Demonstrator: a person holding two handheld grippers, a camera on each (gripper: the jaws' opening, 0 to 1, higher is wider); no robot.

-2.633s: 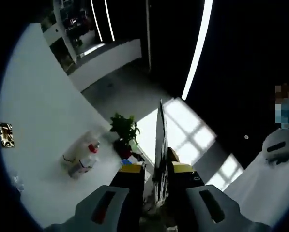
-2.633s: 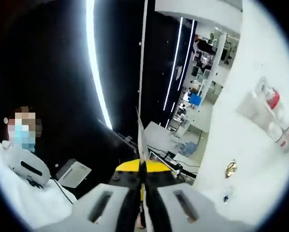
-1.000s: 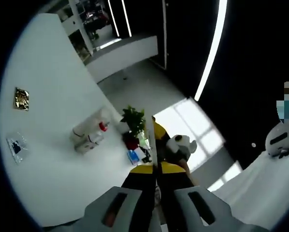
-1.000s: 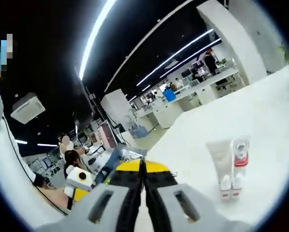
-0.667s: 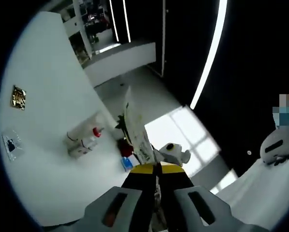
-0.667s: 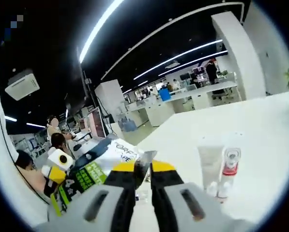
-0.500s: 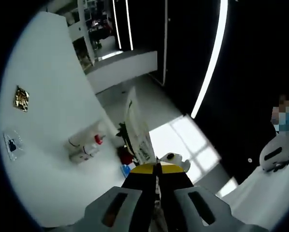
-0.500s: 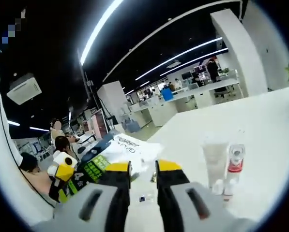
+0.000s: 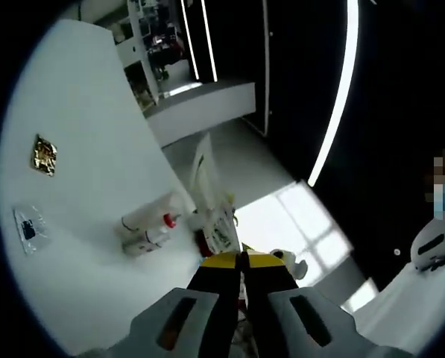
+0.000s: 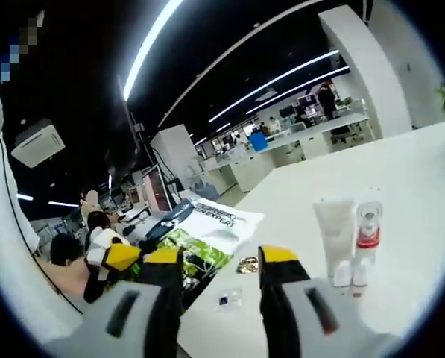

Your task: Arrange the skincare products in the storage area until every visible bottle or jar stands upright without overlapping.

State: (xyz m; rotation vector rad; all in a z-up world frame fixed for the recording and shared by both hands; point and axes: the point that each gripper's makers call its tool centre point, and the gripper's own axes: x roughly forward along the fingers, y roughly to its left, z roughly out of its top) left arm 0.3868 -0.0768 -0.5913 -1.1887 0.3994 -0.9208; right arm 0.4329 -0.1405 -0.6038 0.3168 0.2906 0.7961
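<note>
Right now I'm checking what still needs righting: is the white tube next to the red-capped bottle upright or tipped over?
Upright. In the right gripper view the white tube stands on its cap on the table, beside the red-capped bottle.

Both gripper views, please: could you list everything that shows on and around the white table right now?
White table: one, under everything.
Tube: one, pale, standing cap-down, mid-table.
Bottle: one, clear with red band, right beside the tube.
Printed sachet: one, green, black and white, held at one end by the left hand-held gripper.
Gold packet: one, flat on the table.
Clear packet: one, dark patch inside, flat near the gold packet.
Left hand-held gripper: yellow tips, shut on the sachet.
Right hand-held gripper: yellow tips, open, empty.
</note>
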